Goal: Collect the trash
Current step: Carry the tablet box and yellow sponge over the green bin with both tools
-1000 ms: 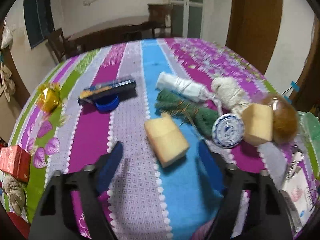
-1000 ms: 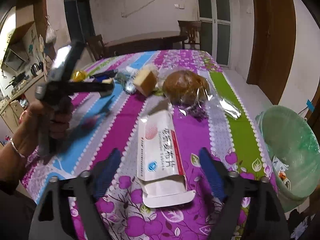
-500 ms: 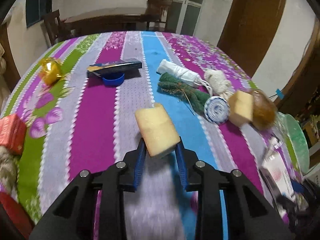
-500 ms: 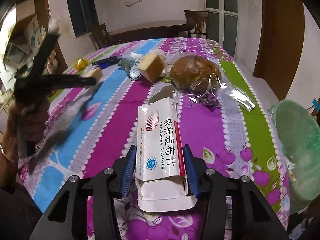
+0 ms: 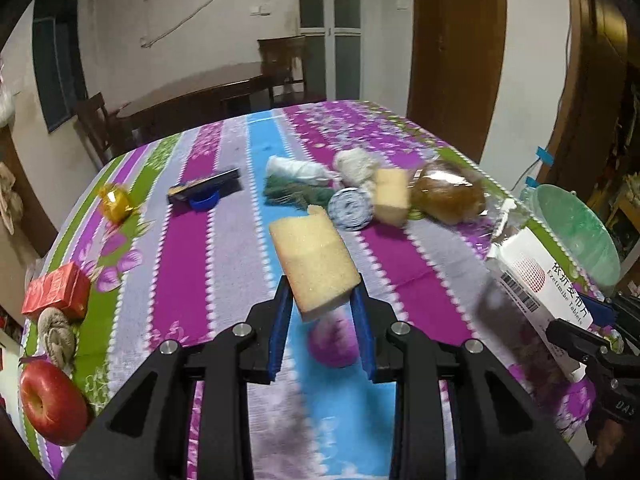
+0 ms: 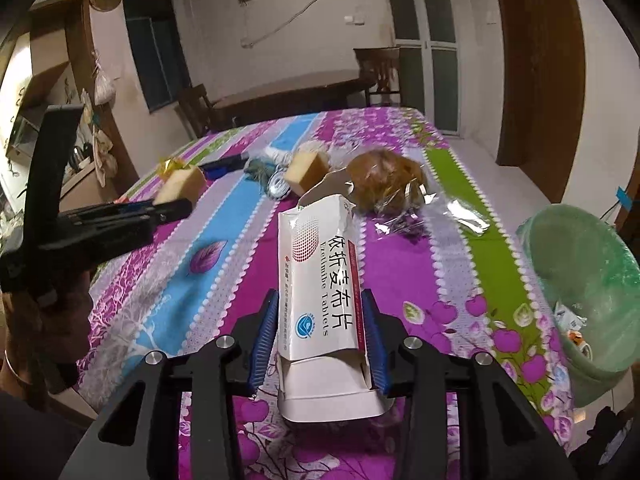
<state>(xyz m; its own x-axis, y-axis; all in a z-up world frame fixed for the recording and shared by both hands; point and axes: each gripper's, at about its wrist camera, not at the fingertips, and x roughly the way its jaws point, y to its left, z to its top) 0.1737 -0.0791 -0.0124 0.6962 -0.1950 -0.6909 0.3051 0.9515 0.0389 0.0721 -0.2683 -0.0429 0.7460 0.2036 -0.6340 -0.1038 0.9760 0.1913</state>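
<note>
My left gripper (image 5: 320,320) is shut on a yellow sponge block (image 5: 314,260) and holds it above the striped tablecloth (image 5: 188,280). The sponge also shows in the right wrist view (image 6: 182,184), at the left gripper's tip. My right gripper (image 6: 320,336) is shut on a white tablet box (image 6: 320,280) with an open flap, lifted off the cloth. The box also shows in the left wrist view (image 5: 540,284). A green-lined trash bin (image 6: 580,280) stands just past the table's right edge; it also shows in the left wrist view (image 5: 576,232).
On the cloth lie a second sponge block (image 5: 392,196), a wrapped brown bun (image 5: 448,196), a blue-white roll (image 5: 351,210), green and white bundles (image 5: 296,192), a dark packet with a blue cap (image 5: 204,192), a gold wrapper (image 5: 116,200), a red box (image 5: 56,288) and an apple (image 5: 52,400).
Both grippers closed, the left on the sponge block and the right on the tablet box. Both objects have since been lifted off the cloth, and the two grippers have come closer together.
</note>
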